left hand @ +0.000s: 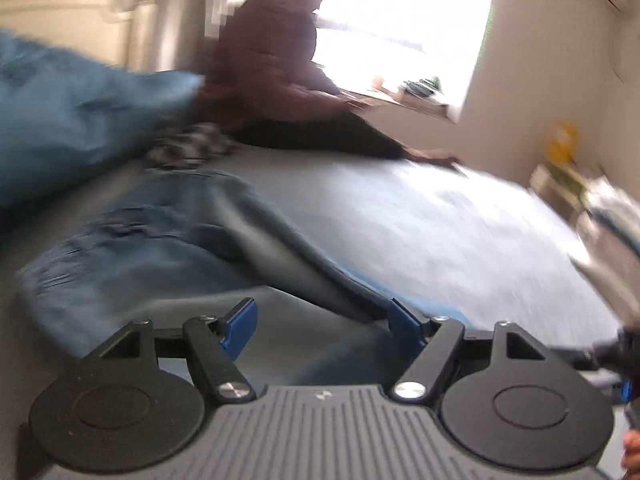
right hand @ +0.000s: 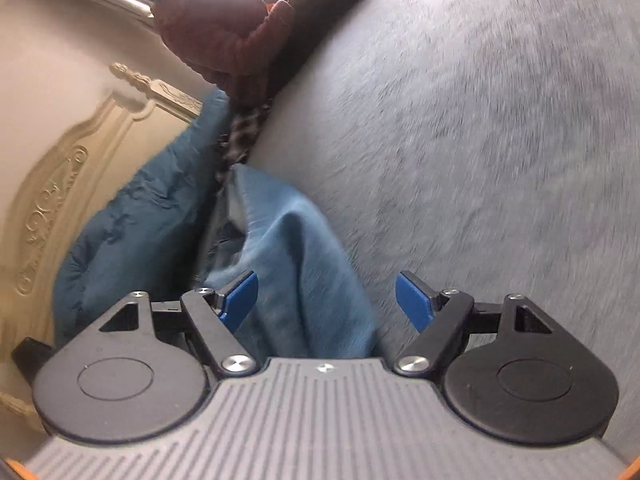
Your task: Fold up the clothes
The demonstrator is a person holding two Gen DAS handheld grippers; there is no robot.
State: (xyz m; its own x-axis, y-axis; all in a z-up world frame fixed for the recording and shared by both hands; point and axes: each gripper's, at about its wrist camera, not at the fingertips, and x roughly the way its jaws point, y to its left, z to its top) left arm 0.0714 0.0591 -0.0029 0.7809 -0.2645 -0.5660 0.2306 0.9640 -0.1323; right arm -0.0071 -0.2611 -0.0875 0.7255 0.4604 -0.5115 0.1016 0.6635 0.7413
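Left wrist: blue garment (left hand: 168, 240), pillow (left hand: 60, 112), seated person (left hand: 272, 72).

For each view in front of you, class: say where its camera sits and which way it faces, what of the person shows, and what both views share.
Left wrist: sits on the left tool, facing across the grey bed over crumpled jeans towards a bright window; fingertips show at the right edge.
Right wrist: sits on the right tool, rolled, facing the jeans and carved headboard; no hand shows.
Shared: jeans, bed, blue quilt, someone in a maroon top.
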